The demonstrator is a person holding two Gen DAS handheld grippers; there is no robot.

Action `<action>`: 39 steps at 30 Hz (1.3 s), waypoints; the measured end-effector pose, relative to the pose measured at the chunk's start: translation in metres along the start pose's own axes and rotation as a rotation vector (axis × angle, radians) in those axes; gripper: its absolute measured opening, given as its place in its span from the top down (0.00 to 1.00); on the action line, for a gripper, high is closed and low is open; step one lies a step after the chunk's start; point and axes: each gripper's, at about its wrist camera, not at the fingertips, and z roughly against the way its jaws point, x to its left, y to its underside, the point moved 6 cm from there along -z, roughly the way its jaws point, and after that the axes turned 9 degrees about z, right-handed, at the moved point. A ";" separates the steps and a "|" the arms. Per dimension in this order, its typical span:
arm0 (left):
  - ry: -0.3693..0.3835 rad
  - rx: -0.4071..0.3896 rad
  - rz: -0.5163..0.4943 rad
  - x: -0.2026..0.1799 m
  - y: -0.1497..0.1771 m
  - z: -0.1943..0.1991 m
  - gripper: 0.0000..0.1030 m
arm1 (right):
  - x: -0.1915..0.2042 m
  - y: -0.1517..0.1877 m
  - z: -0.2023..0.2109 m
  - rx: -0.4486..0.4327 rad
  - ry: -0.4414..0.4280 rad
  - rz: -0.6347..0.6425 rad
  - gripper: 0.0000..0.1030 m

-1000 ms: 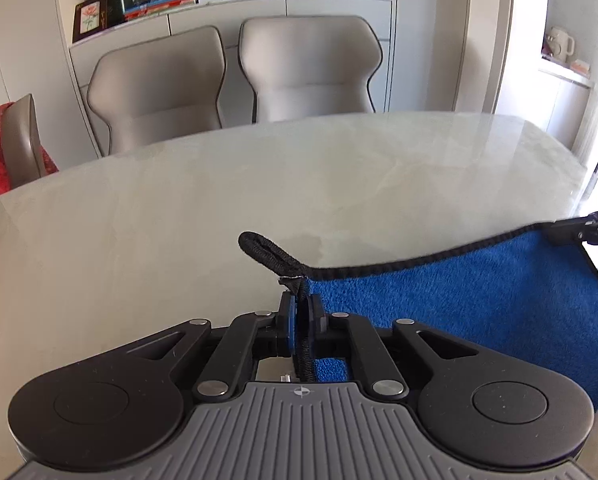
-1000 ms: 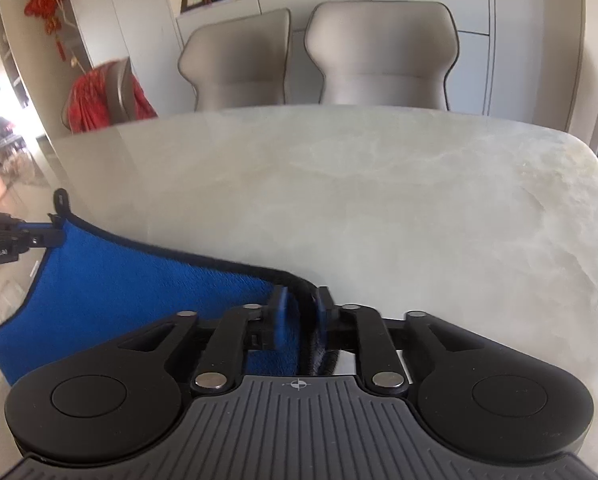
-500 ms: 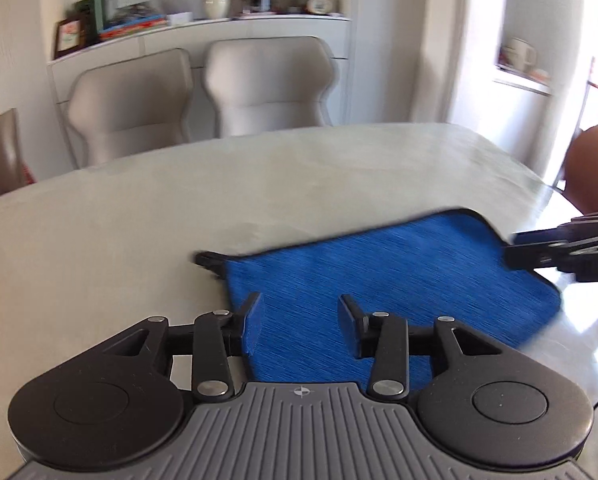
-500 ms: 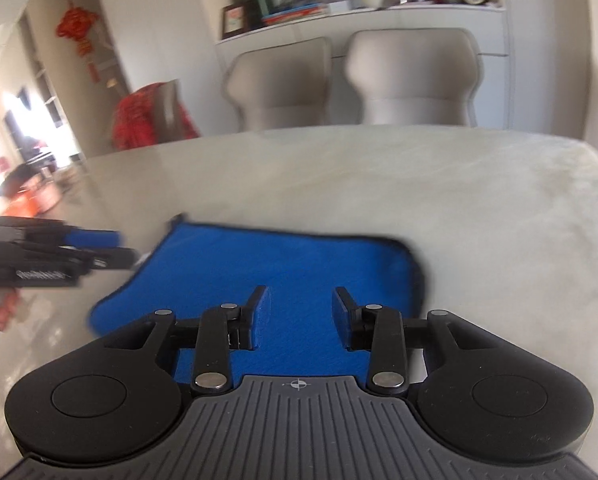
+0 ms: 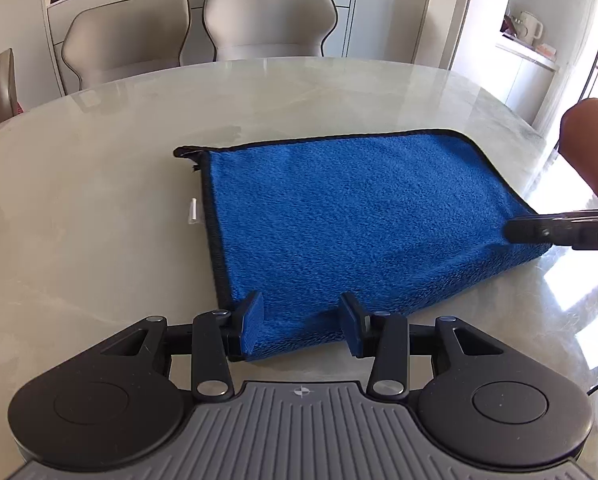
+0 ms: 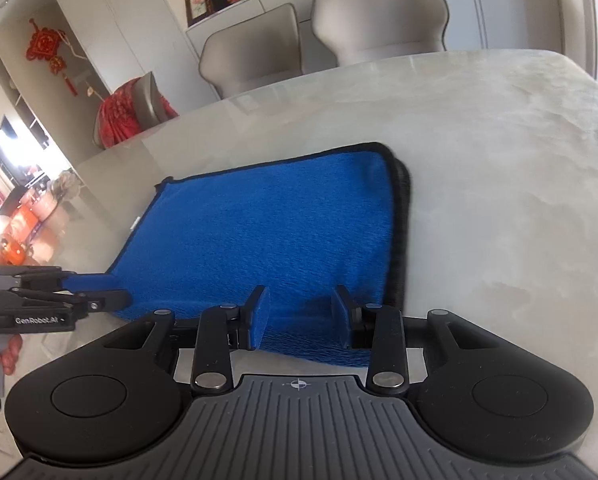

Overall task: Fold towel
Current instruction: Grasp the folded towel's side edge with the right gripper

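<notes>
A blue towel (image 5: 351,220) with black edging lies folded flat on a pale marble-look table (image 5: 99,184), its doubled layers showing along the right-hand edge in the right wrist view. The left gripper (image 5: 302,327) is poised at the towel's near edge close to its left corner, jaws spread wide with nothing between them, blue pads (image 5: 252,326) just above the cloth. The right gripper (image 6: 300,317) sits likewise at the near edge toward the towel's right side, jaws parted and empty. In the left wrist view the right gripper reaches in from the right margin over the towel's right-hand near corner; whether it touches the cloth cannot be told. A small white tag (image 5: 193,210) pokes out from the towel's left side. Two beige chairs (image 5: 195,28) stand at the table's far side.
</notes>
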 end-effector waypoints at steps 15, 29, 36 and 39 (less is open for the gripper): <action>-0.066 0.049 0.199 0.037 0.011 0.018 0.44 | -0.014 0.012 0.024 0.016 0.157 -0.143 0.52; -0.029 -0.025 0.070 0.005 -0.016 0.021 0.42 | -0.040 0.007 0.010 -0.015 0.094 -0.381 0.51; -0.025 -0.006 0.002 -0.007 -0.030 -0.003 0.42 | -0.049 -0.021 -0.015 -0.011 0.058 -0.300 0.51; -0.031 0.002 -0.014 -0.009 -0.034 -0.011 0.42 | -0.051 -0.029 -0.024 -0.006 0.013 -0.307 0.52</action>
